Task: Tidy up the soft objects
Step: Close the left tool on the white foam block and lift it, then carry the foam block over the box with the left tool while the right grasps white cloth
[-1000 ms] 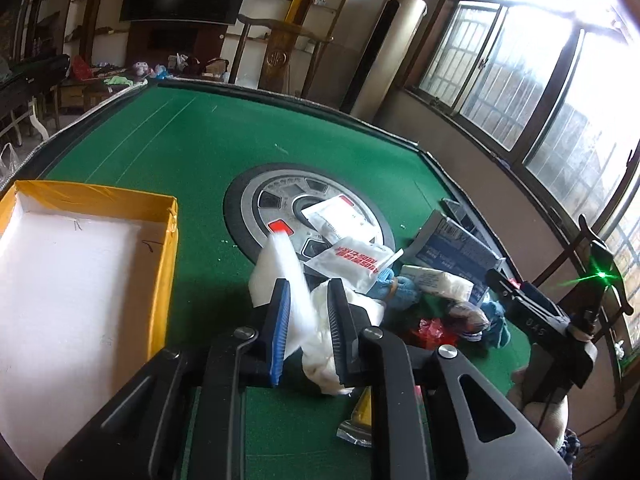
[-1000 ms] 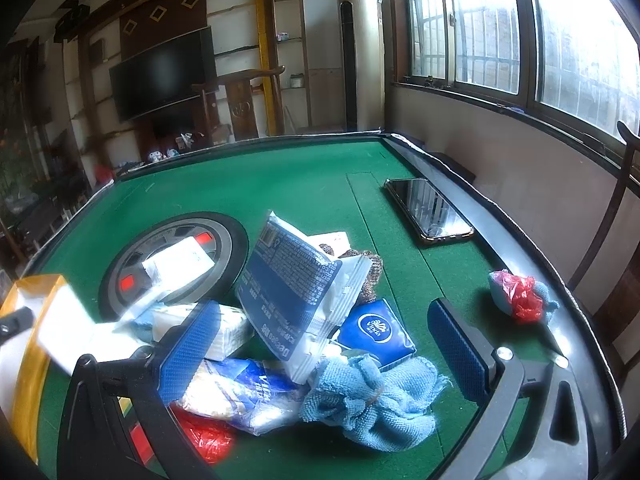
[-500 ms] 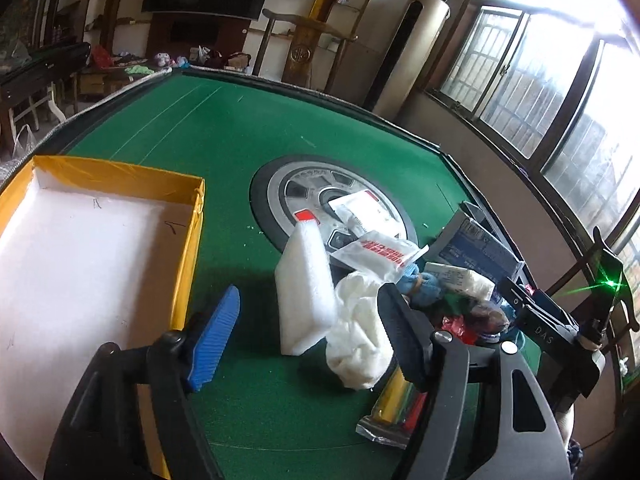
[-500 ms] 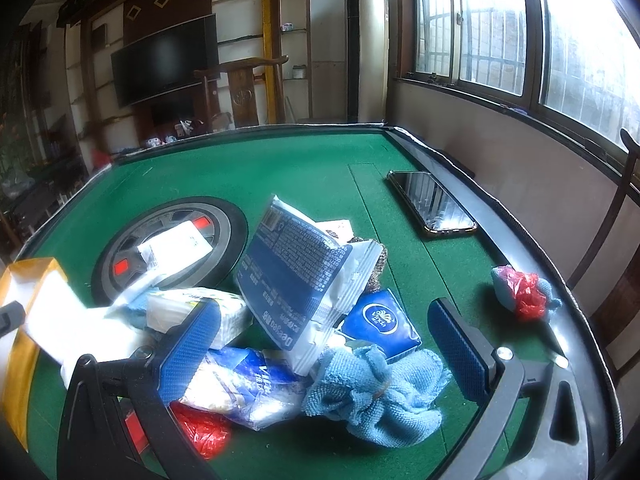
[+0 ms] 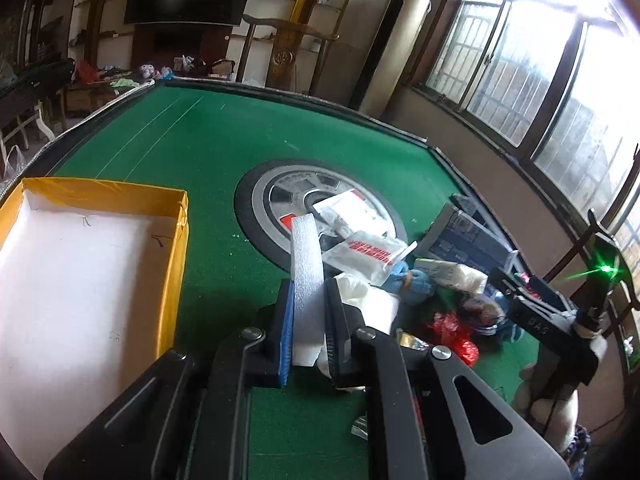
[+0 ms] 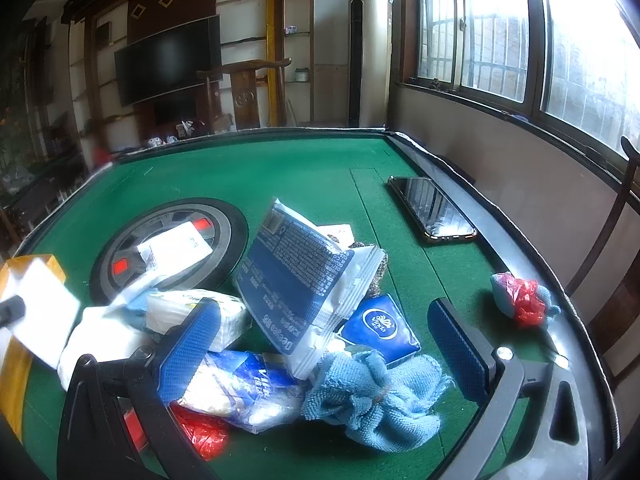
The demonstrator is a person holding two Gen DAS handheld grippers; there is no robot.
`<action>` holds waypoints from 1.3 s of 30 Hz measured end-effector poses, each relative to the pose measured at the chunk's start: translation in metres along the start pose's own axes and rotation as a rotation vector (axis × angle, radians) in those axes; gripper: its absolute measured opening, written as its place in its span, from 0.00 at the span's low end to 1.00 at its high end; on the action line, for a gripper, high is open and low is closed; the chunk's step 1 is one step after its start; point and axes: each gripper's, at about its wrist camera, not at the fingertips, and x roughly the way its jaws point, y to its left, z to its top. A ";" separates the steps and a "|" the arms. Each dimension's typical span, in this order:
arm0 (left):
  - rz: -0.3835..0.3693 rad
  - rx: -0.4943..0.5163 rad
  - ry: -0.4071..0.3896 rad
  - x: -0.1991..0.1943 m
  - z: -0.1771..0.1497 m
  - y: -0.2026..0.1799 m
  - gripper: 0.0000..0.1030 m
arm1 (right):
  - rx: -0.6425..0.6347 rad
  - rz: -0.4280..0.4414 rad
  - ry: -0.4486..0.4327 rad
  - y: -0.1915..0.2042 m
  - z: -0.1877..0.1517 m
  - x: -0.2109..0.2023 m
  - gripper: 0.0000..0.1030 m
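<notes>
Felt [image 5: 192,148] green under pile; windows [image 6: 500,40] bright.

White foam block [image 5: 306,276]; yellow-walled box [image 5: 176,272]; green felt table [image 5: 208,148]; light-blue towel [image 6: 376,396]

In the right wrist view, a small dark blue tissue pack [image 6: 378,326] carried the brand "Vinda" in white under a round white emblem. The large blue and white wipes packet [image 6: 296,276] leaning over it showed "Deeyeo" along its white edge; its block of small print was too fine to read. A clear-wrapped blue tissue bundle [image 6: 244,386] bore partial letters "Vin". In the left wrist view, a white sachet [image 5: 366,254] had red printed lines that could not be read.
</notes>
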 end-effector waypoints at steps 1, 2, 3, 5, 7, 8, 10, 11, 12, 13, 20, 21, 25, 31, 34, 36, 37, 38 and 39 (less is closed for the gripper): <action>-0.015 -0.009 -0.017 -0.010 0.001 0.002 0.11 | -0.001 0.002 -0.006 0.000 0.000 -0.001 0.99; -0.032 -0.022 -0.036 -0.022 0.002 0.005 0.11 | -0.001 0.003 -0.012 0.000 0.000 -0.002 0.99; -0.051 -0.039 -0.056 -0.034 0.002 0.010 0.11 | -0.002 0.004 -0.016 -0.001 0.000 -0.003 0.99; -0.073 -0.071 -0.093 -0.056 0.001 0.021 0.11 | 0.001 0.004 -0.028 -0.002 0.000 -0.005 0.99; -0.080 -0.099 -0.124 -0.075 -0.001 0.035 0.11 | 0.007 0.014 -0.037 -0.004 -0.001 -0.009 0.99; -0.074 -0.110 -0.136 -0.084 -0.003 0.042 0.11 | 0.018 0.025 -0.035 -0.005 0.000 -0.014 0.99; -0.059 -0.120 -0.146 -0.096 -0.007 0.057 0.11 | 0.039 0.075 -0.028 -0.006 -0.001 -0.026 0.99; -0.046 -0.125 -0.149 -0.101 -0.009 0.064 0.11 | 0.046 0.113 -0.026 -0.005 -0.004 -0.036 0.99; -0.032 -0.132 -0.152 -0.106 -0.013 0.072 0.11 | 0.047 0.148 -0.024 -0.002 -0.006 -0.045 0.99; -0.024 -0.140 -0.156 -0.109 -0.015 0.078 0.11 | 0.043 0.193 -0.014 0.004 -0.008 -0.052 0.99; -0.026 -0.209 -0.158 -0.111 -0.031 0.108 0.11 | -0.016 0.529 0.225 0.079 -0.006 -0.041 0.99; -0.024 -0.214 -0.160 -0.111 -0.032 0.111 0.11 | -0.012 0.548 0.267 0.089 -0.006 -0.032 0.99; -0.016 -0.224 -0.175 -0.120 -0.034 0.121 0.11 | -0.058 0.472 0.369 0.132 -0.005 0.004 0.99; 0.010 -0.222 -0.176 -0.127 -0.035 0.135 0.11 | -0.141 0.312 0.486 0.163 -0.017 0.044 0.52; 0.022 -0.214 -0.176 -0.130 -0.033 0.141 0.11 | -0.101 0.330 0.465 0.154 -0.021 0.037 0.27; 0.023 -0.211 -0.172 -0.130 -0.029 0.145 0.11 | -0.084 0.359 0.441 0.147 -0.019 0.022 0.23; 0.018 -0.211 -0.167 -0.129 -0.026 0.148 0.11 | -0.083 0.379 0.419 0.145 -0.017 0.011 0.23; 0.013 -0.210 -0.159 -0.126 -0.023 0.150 0.11 | -0.090 0.395 0.396 0.146 -0.013 0.003 0.23; 0.009 -0.210 -0.149 -0.122 -0.019 0.151 0.11 | -0.099 0.415 0.370 0.148 -0.009 -0.008 0.23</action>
